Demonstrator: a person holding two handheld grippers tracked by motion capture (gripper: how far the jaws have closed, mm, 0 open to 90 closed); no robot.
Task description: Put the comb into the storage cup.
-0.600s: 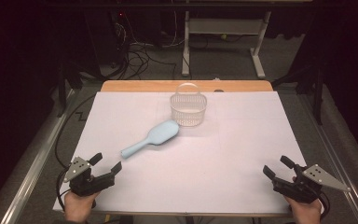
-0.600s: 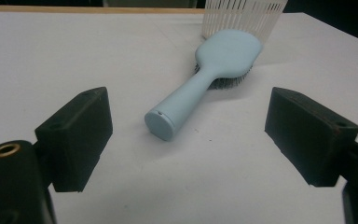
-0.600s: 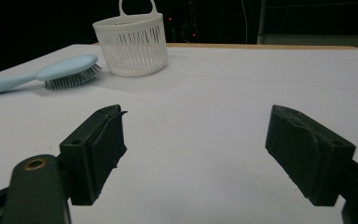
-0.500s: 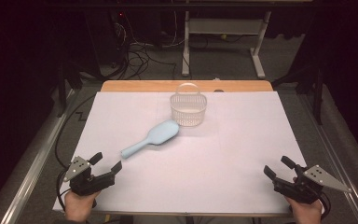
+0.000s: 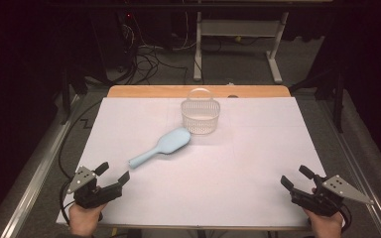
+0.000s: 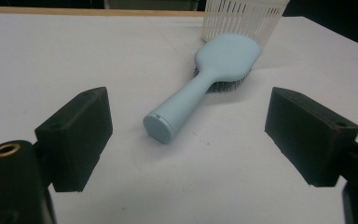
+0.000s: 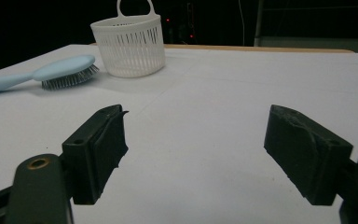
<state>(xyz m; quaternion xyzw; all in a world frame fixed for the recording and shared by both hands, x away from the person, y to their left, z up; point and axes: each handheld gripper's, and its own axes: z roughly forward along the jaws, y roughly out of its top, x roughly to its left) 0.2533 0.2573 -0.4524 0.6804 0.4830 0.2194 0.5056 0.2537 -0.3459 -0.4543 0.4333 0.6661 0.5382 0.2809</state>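
Both grippers sit low at the near edge of the worktop (image 5: 258,163), one at each corner, and neither holds anything — the left gripper (image 5: 113,174) has its jaws spread wide with bare white surface between them, and the right gripper (image 5: 296,177) is likewise released, its jaws apart over empty paper. The pale blue hairbrush (image 5: 161,147) lies bristles down near the middle of the worktop, its head touching or just beside the foot of the white slotted basket (image 5: 200,117), its handle slanting back toward the left gripper. That slant looks handy: in the left gripper view the round butt of the handle (image 6: 161,125) points almost straight between the open jaws, so a forward reach would meet it end on. The basket stands upright near the far edge with its loop handle up and, as far as I can see, nothing inside — a likely place for the brush to end up. The right gripper seems merely parked, well apart from both things, perhaps ready to steady the basket.
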